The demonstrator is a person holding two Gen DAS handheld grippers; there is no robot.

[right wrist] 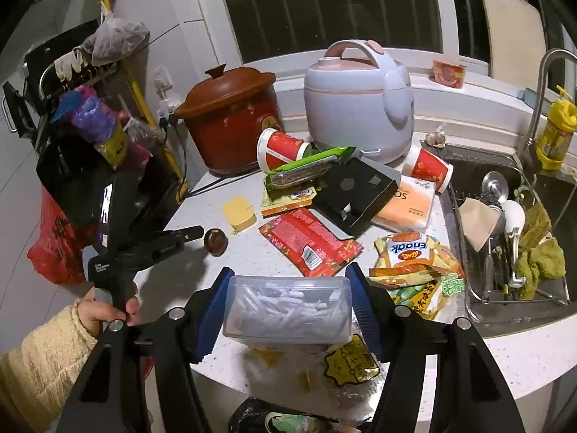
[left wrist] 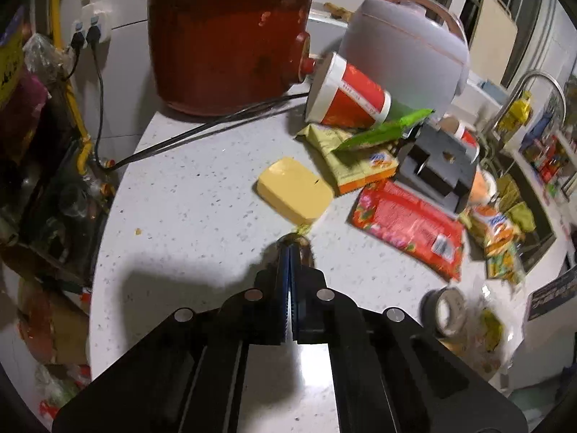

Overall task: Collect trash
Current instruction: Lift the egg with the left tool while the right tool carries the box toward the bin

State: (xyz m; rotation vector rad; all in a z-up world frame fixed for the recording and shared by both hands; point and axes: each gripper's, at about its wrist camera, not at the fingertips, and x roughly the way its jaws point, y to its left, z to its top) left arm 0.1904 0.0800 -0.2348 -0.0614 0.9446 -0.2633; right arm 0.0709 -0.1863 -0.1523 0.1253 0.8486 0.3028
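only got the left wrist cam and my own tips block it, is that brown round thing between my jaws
Observer: No, the brown round thing sits just past the tip of the left gripper, which is shut, not between the jaws.
Operator: what's the right one doing
Observer: The right gripper is clamped on a clear box of white sticks.
Operator: what's past the snack packets
Observer: A sink with a dish rack holding a ladle and green cloths.

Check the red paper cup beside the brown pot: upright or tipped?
Tipped: the red paper cup lies on its side, its white-rimmed mouth toward the brown pot.
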